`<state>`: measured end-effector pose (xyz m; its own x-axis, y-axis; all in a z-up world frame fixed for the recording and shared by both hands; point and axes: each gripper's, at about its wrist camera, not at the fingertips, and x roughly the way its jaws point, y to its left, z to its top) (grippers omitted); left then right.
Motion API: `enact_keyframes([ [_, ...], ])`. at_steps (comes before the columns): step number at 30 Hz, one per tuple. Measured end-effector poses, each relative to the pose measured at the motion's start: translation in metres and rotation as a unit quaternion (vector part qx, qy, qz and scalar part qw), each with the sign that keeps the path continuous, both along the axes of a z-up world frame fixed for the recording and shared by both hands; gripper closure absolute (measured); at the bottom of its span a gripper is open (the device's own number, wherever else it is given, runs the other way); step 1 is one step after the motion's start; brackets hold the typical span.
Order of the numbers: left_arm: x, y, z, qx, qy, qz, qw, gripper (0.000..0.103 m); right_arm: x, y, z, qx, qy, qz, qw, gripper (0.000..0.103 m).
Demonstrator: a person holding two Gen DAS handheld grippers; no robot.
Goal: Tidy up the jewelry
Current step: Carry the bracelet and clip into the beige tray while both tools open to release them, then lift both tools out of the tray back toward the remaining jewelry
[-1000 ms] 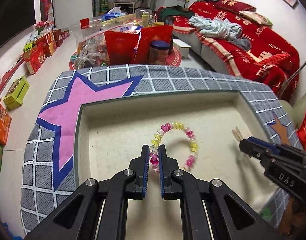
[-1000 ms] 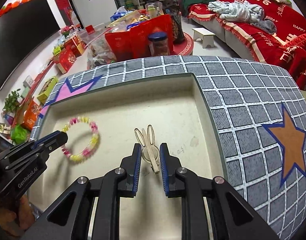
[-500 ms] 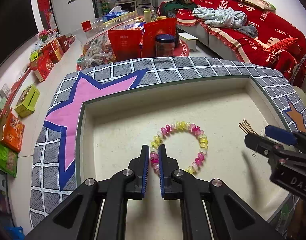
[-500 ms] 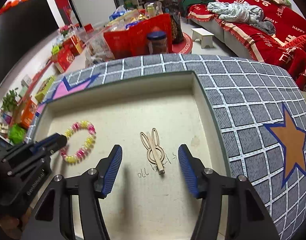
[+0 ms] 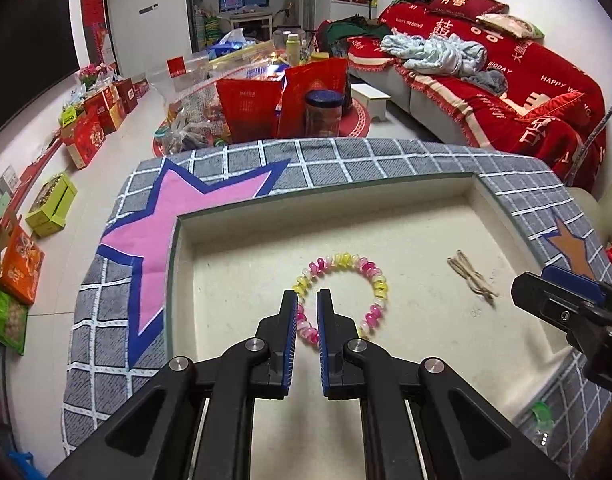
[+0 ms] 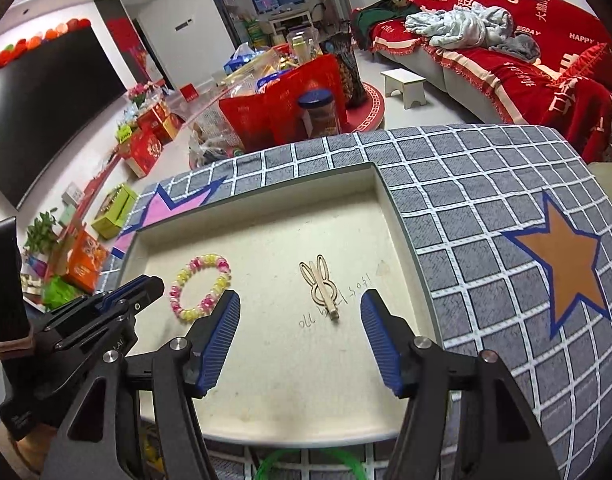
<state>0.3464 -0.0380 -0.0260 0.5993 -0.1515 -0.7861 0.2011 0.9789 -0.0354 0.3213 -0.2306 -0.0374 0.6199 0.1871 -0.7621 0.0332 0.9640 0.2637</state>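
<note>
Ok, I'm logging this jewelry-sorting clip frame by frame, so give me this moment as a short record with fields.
surface: cream tray sunk in a grey checked cover
bracelet: pink and yellow beads, lying flat in the tray
hair clip: wooden, rabbit-shaped, flat in the tray, apart from the bracelet
left gripper: shut on the bracelet's near side
right gripper: open wide, holding nothing, hair clip between its fingers' line
</note>
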Motion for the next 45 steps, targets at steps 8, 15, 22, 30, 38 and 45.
enact_keyframes([
  [8,-0.029,0.012,0.019,-0.016,-0.012,-0.002,0.9998,0.075,-0.032,-0.002,0.013,-0.007,-0.012,-0.005,1.000,0.036],
  [15,-0.060,0.024,0.025,-0.021,-0.026,0.019,0.9993,0.000,-0.060,0.001,0.018,-0.009,-0.022,-0.004,1.000,0.029],
  [22,-0.082,0.028,0.024,0.010,-0.059,0.003,0.9982,0.000,-0.088,0.001,0.021,-0.001,-0.025,0.001,1.000,0.019],
  [30,-0.120,0.053,0.014,-0.011,-0.027,-0.014,0.9995,0.000,-0.127,0.000,0.024,0.004,-0.029,0.002,1.000,0.016],
  [38,-0.177,0.062,-0.002,-0.008,-0.015,-0.020,0.9997,0.000,-0.166,-0.005,0.012,0.006,-0.008,0.002,1.000,0.016],
  [45,-0.215,0.063,-0.015,-0.015,0.008,-0.013,0.9998,0.000,-0.201,-0.012,-0.005,-0.008,0.019,-0.011,1.000,0.016],
])
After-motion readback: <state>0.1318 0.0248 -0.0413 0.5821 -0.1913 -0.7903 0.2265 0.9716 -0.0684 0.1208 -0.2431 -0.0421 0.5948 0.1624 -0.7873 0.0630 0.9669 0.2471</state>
